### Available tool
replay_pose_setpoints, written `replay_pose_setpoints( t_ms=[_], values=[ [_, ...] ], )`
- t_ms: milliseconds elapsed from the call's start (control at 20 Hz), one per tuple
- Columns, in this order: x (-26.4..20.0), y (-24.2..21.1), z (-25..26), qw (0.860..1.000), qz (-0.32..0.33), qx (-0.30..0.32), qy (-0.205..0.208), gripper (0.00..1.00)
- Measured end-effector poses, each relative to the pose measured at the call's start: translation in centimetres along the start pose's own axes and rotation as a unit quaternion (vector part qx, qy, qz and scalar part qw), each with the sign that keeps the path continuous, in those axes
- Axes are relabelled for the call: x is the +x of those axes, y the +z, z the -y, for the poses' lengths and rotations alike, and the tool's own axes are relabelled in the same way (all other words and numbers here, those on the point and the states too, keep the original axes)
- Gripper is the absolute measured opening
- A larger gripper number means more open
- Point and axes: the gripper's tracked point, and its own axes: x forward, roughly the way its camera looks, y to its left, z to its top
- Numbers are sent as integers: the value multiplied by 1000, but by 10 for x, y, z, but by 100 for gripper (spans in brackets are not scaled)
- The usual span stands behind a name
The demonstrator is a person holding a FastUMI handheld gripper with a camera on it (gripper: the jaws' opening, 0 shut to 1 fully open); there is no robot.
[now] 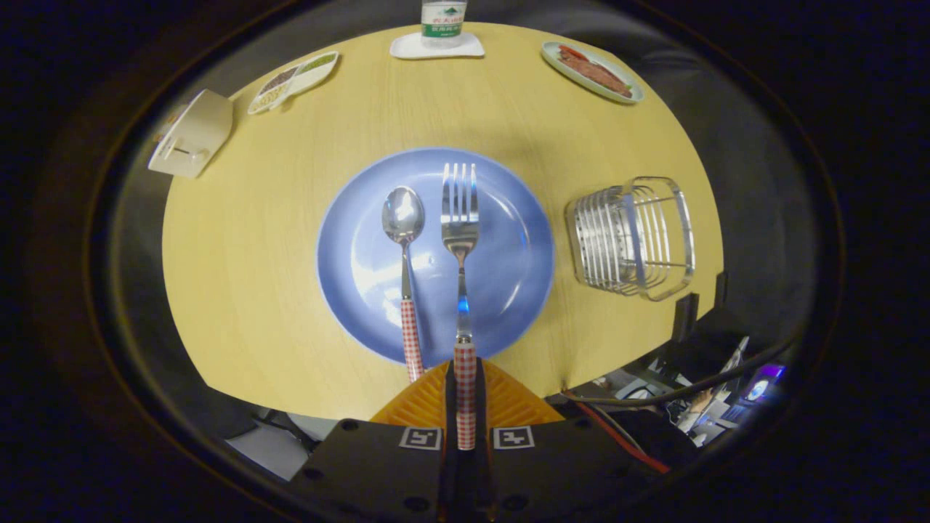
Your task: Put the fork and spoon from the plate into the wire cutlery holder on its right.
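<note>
Far left, at the table's edge (240,290): a pale stand (190,134), and beside it a small divided dish (294,73). Both well clear of the work.

On the blue plate (363,261) in the middle: the spoon (404,218), bowl pointing away, checked handle running back over the near rim. Just right of it, lying parallel, the fork (460,218), tines away.

The gripper (465,407): closed down narrow on the fork's checked handle, which sits squeezed between the two fingers. Looks like a firm pinch on both sides, though the contact itself is partly hidden by the handle. Fork head seemingly resting on the plate or barely off it; hard to say from this angle.

Beyond the plate: a bottle (444,18) on a white coaster (436,48), and to the right a small plate of food (592,71).

Right of the blue plate, apart from it: the wire holder (631,236), appearing tipped with its open mouth facing right and up.

Step in hand, by judgement: lifting the fork. Best done by raising straight up first, so the tines clear the rim without nudging the spoon. Then a swing right, a turn to hang the fork upright, and a lowering into the mouth, not onto the wires. Grip near the handle's end means a long lever, so slow moves to avoid swinging.
</note>
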Motion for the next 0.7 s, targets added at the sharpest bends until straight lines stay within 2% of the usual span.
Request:
replay_pose_setpoints(
  t_ms=[350,600,700],
  values=[
    [-47,-8,51,995,-38,94,3,12],
    [-43,-7,76,982,-102,155,28,12],
    [-38,-5,79,973,-138,180,51,12]
  ],
)
